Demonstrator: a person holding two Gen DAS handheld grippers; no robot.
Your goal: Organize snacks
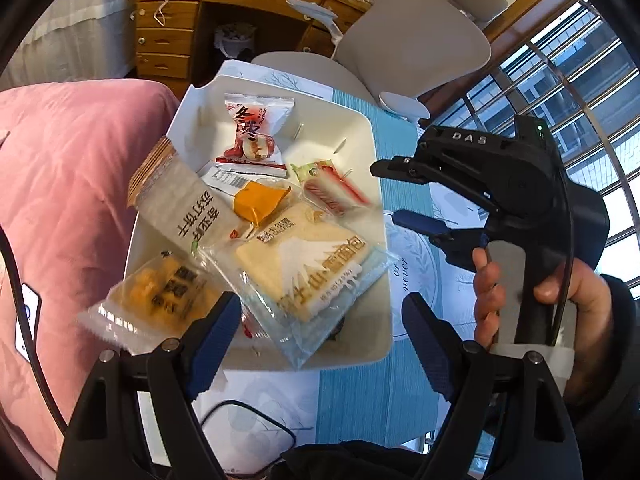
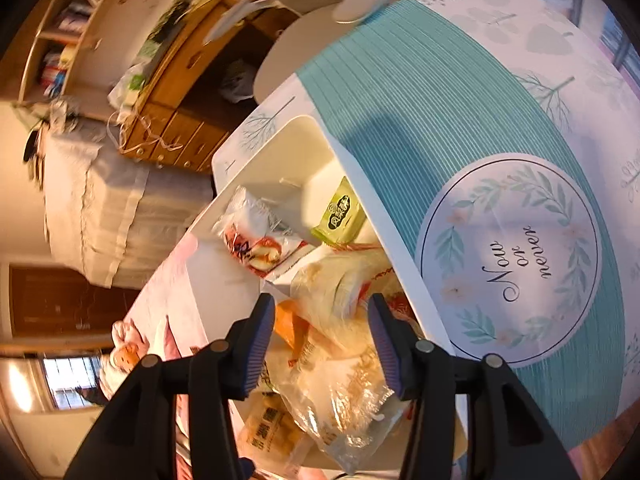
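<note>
A white tray (image 1: pixel 360 132) on the table holds several wrapped snacks: a flat bread packet (image 1: pixel 304 260), a long cracker pack (image 1: pixel 180 204), an orange-brown snack packet (image 1: pixel 160 300) at the near left rim, a red date packet (image 1: pixel 256 132), a small orange packet (image 1: pixel 260 200) and a red-striped packet (image 1: pixel 332 192). My left gripper (image 1: pixel 320 340) is open above the tray's near edge, empty. My right gripper (image 1: pixel 390 192) is open at the tray's right side; in its own view the right gripper (image 2: pixel 320 344) hovers open over the snacks, above a clear bread packet (image 2: pixel 340 300). A green packet (image 2: pixel 340 216) lies further in the tray (image 2: pixel 360 172).
The table has a teal and white cloth (image 2: pixel 460 100) with a round printed emblem (image 2: pixel 516 264). A pink cushion (image 1: pixel 68 200) lies left of the tray. A grey office chair (image 1: pixel 412 40) and a wooden desk (image 1: pixel 176 28) stand beyond. A black cable (image 1: pixel 248 420) runs near the front.
</note>
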